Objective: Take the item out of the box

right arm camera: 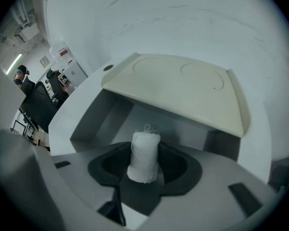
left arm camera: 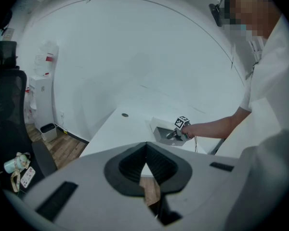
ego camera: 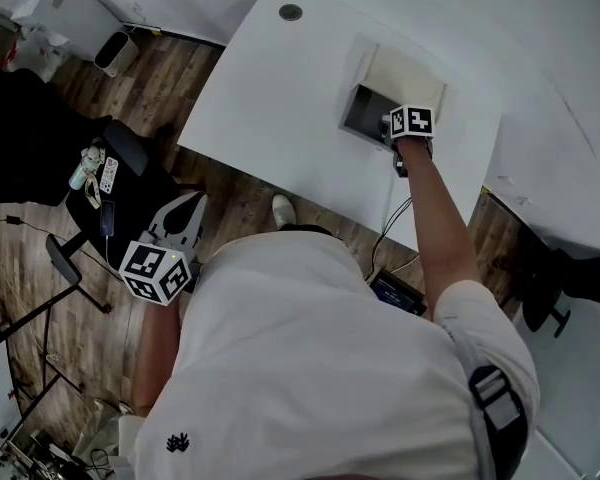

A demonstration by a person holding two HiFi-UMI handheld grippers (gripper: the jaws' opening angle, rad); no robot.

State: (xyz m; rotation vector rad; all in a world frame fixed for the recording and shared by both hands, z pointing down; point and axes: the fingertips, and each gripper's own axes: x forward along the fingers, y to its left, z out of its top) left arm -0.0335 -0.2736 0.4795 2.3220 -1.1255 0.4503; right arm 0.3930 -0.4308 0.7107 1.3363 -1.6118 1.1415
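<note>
**A:** Looking into the box (right arm camera: 94, 124) on the white surface (ego camera: 280, 98): grey walls, cream lid (right arm camera: 183, 88) tipped up and back over the opening. Anything inside?

**B:** Holds a white roll (right arm camera: 144, 160). Short and cylindrical, standing upright, wound like gauze or soft cloth. Shows a few loose thread loops poking from the top end.

**A:** Held or loose?

**B:** Held. Caught in the right tool (right arm camera: 145, 146), with the black pads (right arm camera: 176, 165) pressed to the left and right sides of the roll and its lower half sunk between them.

**A:** Out of the box yet?

**B:** Not yet. Sits within the opening, under the raised lid, nearer the front edge than the far wall. Cannot tell whether resting on the box floor or lifted off it.

**A:** And the left tool (ego camera: 193, 200)?

**B:** Clenched on nothing, tips together. Hangs well apart from the box, off the near left edge of the surface, above the wooden floor (ego camera: 230, 198) and beside a black chair (ego camera: 130, 158).

**A:** Anything else up on the surface?

**B:** Spotted a small round grommet (ego camera: 291, 12) toward the far left corner, well apart from the box.
</note>
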